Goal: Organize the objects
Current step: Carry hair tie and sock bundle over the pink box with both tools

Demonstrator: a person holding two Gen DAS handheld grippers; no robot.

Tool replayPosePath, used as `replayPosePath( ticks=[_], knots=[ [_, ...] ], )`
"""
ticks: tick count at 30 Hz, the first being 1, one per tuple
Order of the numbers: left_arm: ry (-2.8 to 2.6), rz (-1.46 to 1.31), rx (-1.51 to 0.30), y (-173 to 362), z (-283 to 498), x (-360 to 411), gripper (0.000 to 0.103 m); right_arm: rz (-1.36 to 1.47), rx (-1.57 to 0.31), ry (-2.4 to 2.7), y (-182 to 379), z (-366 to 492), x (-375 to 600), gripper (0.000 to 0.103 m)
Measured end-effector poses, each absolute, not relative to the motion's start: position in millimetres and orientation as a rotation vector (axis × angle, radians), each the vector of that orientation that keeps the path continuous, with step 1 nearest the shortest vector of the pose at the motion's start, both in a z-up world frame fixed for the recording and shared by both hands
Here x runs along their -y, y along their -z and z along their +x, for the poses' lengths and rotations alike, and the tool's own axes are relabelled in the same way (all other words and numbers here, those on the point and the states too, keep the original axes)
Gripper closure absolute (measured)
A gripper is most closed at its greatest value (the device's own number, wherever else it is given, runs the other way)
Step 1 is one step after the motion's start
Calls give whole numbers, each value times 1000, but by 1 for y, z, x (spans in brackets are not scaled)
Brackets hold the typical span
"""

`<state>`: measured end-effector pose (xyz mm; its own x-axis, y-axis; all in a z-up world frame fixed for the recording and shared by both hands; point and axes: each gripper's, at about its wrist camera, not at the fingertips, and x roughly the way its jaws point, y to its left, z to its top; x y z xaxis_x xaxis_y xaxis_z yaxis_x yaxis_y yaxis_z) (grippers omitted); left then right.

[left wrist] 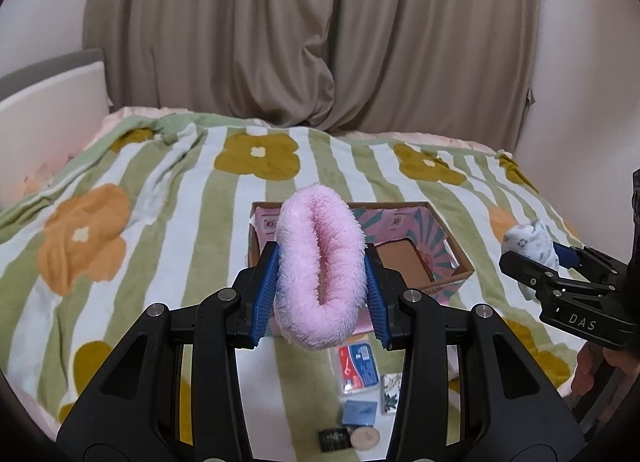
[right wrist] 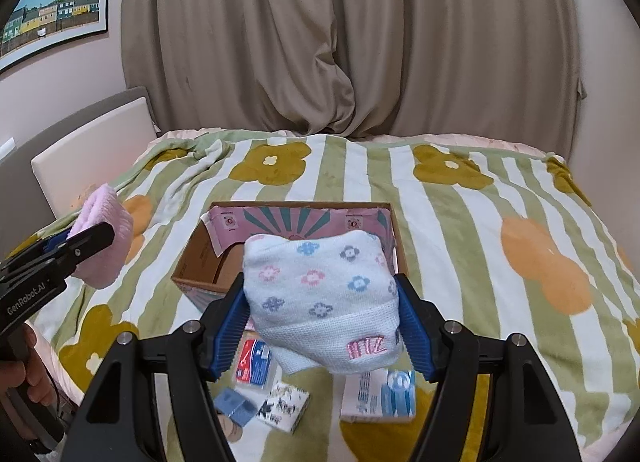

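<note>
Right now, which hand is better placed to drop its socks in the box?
Probably right: its flowered sock bundle hangs almost over the cardboard box, while the left's pink fuzzy socks sit off to the side.

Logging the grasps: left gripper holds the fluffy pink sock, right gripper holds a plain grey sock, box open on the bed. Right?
One slip: the right gripper holds a white sock with coloured flowers, as the right wrist view shows. The left gripper does hold the pink sock; the box is open.
</note>
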<state>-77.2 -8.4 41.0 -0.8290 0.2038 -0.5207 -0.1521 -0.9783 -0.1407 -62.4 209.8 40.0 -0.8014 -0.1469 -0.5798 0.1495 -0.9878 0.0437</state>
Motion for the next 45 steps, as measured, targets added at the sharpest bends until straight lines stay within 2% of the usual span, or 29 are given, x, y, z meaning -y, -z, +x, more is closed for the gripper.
replayPosePath(
  ticks=[8,23,31,40,42,43,44,45],
  knots=[
    [-2785,-977,101,-16,-152,9,66,998,-36,2803,-31,-124,-202,38],
    [-2565,-1362,91,69,-284,-11,66,1321,-5,2630,24,-244,-196,38],
    [-2500,-1502,45,100,-314,-20,66,1497,-20,2541,65,-287,-192,38],
    [-2462,-1491,44,93,-317,-31,65,1566,66,2458,80,-295,-193,38],
    [-2458,-1486,43,87,-316,-33,58,1574,84,2445,78,-297,-194,35],
    [-2466,-1483,41,84,-316,-32,51,1570,91,2443,77,-296,-196,26],
    [-2477,-1480,45,82,-316,-30,28,1553,104,2449,75,-295,-199,12],
    [-2494,-1470,57,79,-315,-28,3,1520,125,2458,71,-293,-203,6]
  ],
)
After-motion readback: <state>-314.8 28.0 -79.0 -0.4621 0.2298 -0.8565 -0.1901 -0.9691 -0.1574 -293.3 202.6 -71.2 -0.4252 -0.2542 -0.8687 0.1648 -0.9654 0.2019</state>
